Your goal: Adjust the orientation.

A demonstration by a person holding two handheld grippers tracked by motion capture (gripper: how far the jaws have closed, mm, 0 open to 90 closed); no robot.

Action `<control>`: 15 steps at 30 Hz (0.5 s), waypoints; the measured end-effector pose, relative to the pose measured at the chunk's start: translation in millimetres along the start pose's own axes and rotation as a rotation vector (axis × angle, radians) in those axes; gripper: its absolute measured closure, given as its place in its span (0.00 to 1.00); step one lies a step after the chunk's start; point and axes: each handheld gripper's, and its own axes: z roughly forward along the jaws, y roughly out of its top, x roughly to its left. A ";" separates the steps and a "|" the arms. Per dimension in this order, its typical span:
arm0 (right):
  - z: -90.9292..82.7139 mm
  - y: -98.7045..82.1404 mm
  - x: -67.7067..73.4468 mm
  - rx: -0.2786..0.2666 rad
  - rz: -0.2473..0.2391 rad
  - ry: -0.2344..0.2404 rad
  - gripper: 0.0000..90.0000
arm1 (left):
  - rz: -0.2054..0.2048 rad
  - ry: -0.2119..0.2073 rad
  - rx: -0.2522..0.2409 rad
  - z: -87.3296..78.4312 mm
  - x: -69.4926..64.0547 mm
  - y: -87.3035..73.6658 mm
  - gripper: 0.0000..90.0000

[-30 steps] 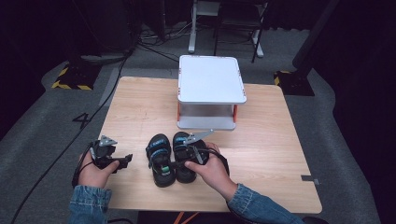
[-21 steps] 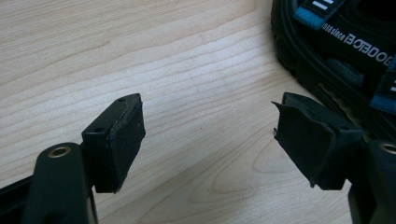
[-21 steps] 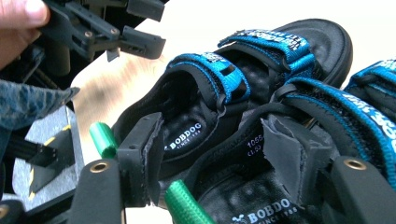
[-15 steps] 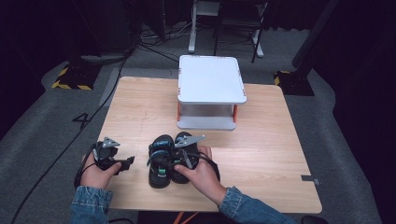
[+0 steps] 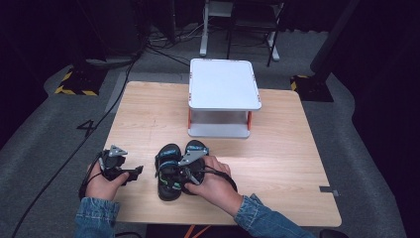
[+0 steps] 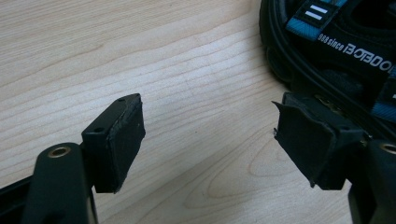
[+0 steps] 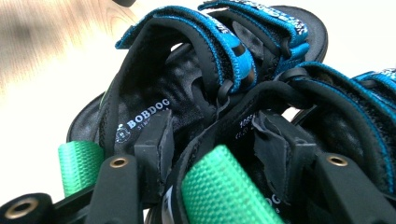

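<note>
Your right tool [image 7: 210,154] has just been closing around the sandals' [image 5: 173,171] adjoining heel straps near the counter's [image 5: 277,148] front edge; your left tool [image 6: 210,140] rests spread, holding nothing.

Right hand [image 5: 210,181] covers the black-and-blue strapped sandals' [image 5: 171,171] heels; the frame edge cuts the sandal's white lettering [image 6: 357,52] short.

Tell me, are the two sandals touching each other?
Touching. The right gripper view shows the left sandal and right sandal pressed together at their heel straps, no gap between.

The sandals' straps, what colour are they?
The sandals have black straps edged in bright blue, plus green heel loops. The right gripper view shows this best.
</note>
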 end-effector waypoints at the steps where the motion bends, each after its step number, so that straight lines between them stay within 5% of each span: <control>1: -0.6 0.9 -1.0 0.006 0.008 0.007 0.53 | 0.001 0.000 0.002 0.3 0.2 0.0 0.27; 6: -2.2 0.1 -0.5 0.002 0.045 -0.013 0.67 | -0.005 -0.001 -0.001 -0.2 1.1 -0.2 0.27; 10: -4.8 0.6 -8.4 0.006 0.125 0.036 0.85 | -0.017 -0.001 -0.019 -1.6 6.6 2.9 0.27; 15: -8.1 -4.3 -14.6 -0.021 0.209 0.075 0.91 | -0.042 0.000 -0.062 -2.0 14.5 15.6 0.27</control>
